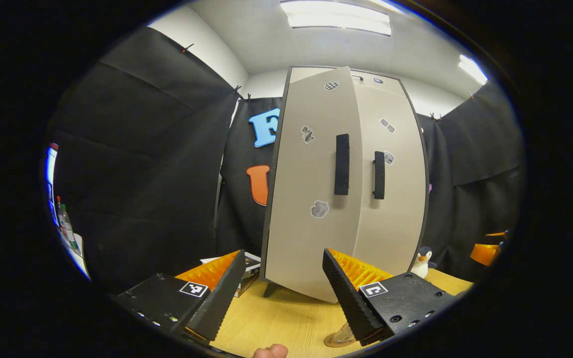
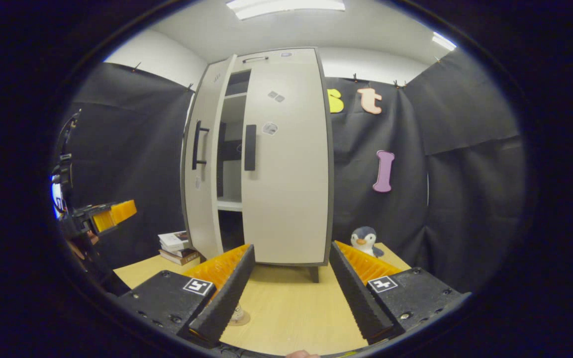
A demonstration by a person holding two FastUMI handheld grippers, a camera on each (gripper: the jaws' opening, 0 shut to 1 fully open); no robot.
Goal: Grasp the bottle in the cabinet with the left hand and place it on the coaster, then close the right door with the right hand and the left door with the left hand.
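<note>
The tall beige cabinet [image 1: 316, 223] stands on the wooden table. Its right door [image 2: 286, 164] is flush shut. Its left door [image 2: 202, 169] stands ajar, and shelves show through the gap. In the left gripper view the left door [image 1: 311, 189] swings out toward me, its black handle [image 1: 341, 164] just ahead. My left gripper [image 1: 283, 253] is open and empty, a short way in front of that door. My right gripper [image 2: 292, 247] is open and empty, facing the shut right door. The base of the clear bottle [image 2: 238, 314] rests on the coaster [image 1: 336, 341], mostly hidden behind a finger.
A stack of books [image 2: 177, 246] lies left of the cabinet. A toy penguin [image 2: 364, 239] sits to its right. The left gripper [image 2: 110, 214] shows far left in the right gripper view, held by a hand. Bare wooden tabletop [image 2: 291, 308] lies before the cabinet.
</note>
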